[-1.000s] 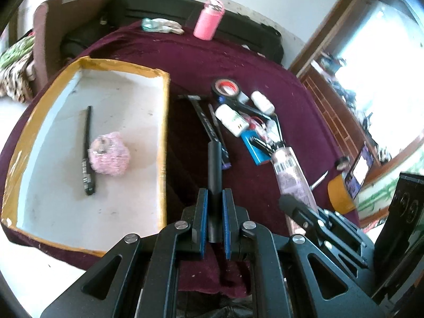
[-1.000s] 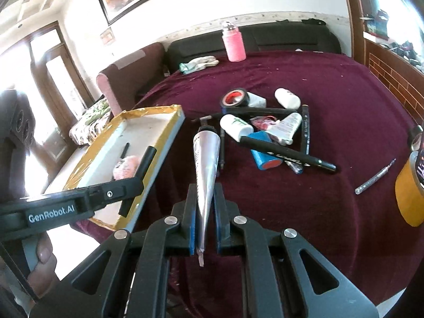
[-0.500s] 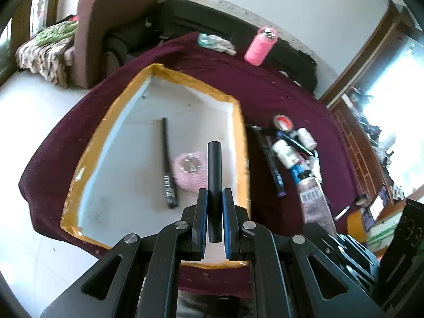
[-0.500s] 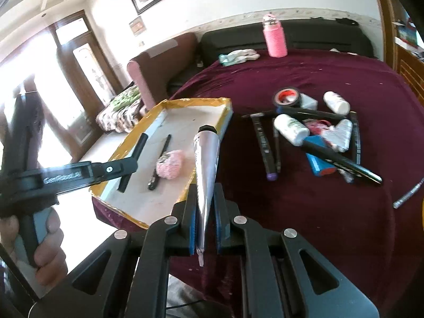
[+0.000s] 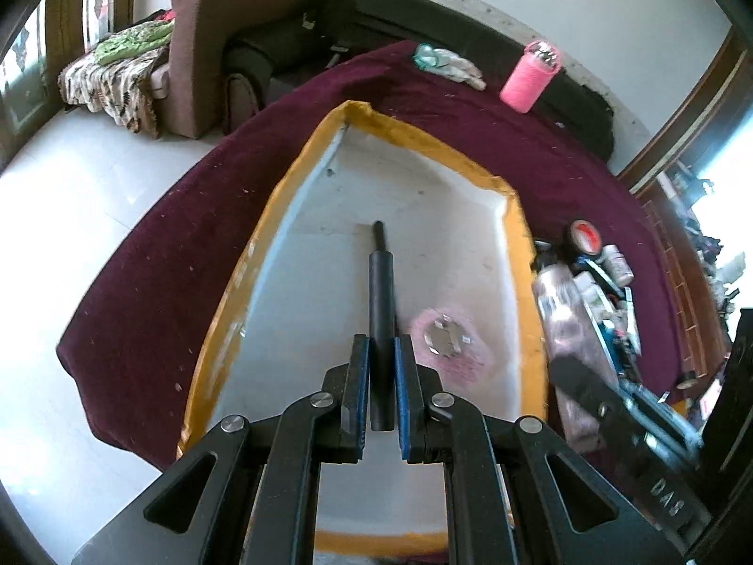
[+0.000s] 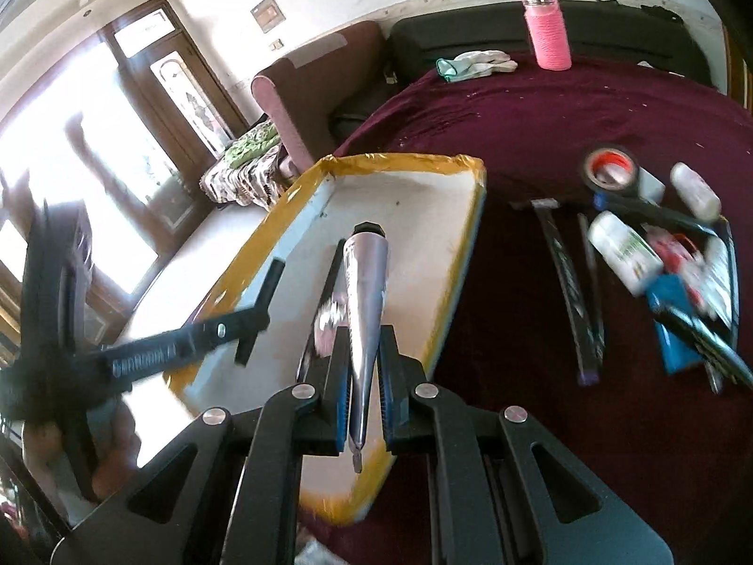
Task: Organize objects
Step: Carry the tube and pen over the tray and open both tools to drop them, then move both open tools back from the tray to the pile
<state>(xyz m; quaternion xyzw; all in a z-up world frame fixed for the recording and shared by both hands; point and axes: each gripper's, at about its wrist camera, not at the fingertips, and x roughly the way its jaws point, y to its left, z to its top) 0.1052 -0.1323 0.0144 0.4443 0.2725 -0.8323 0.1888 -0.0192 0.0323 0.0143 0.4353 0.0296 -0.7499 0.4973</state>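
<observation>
The left gripper (image 5: 381, 367) pinches a black marker (image 5: 380, 301) at frame centre, above the white tray (image 5: 513, 245) holding a pen (image 5: 378, 231) and pink puff (image 5: 452, 348). The right gripper (image 6: 362, 372) clamps a silver tube (image 6: 364, 292) over that tray (image 6: 404, 160). Remaining clutter (image 6: 659, 245) sits on the maroon bench (image 6: 541, 141), frame right.

Left gripper (image 5: 380, 367): pitched steeply downward, blue pads clamped on a slim black cylinder that juts forward past the fingertips. Right gripper (image 6: 361, 367): tilted down less steeply, pads pinched tight on the flat tail of a silver tube. Right wrist view: a bare hand (image 6: 110, 442) wraps the left gripper's handle, motion-blurred.
</observation>
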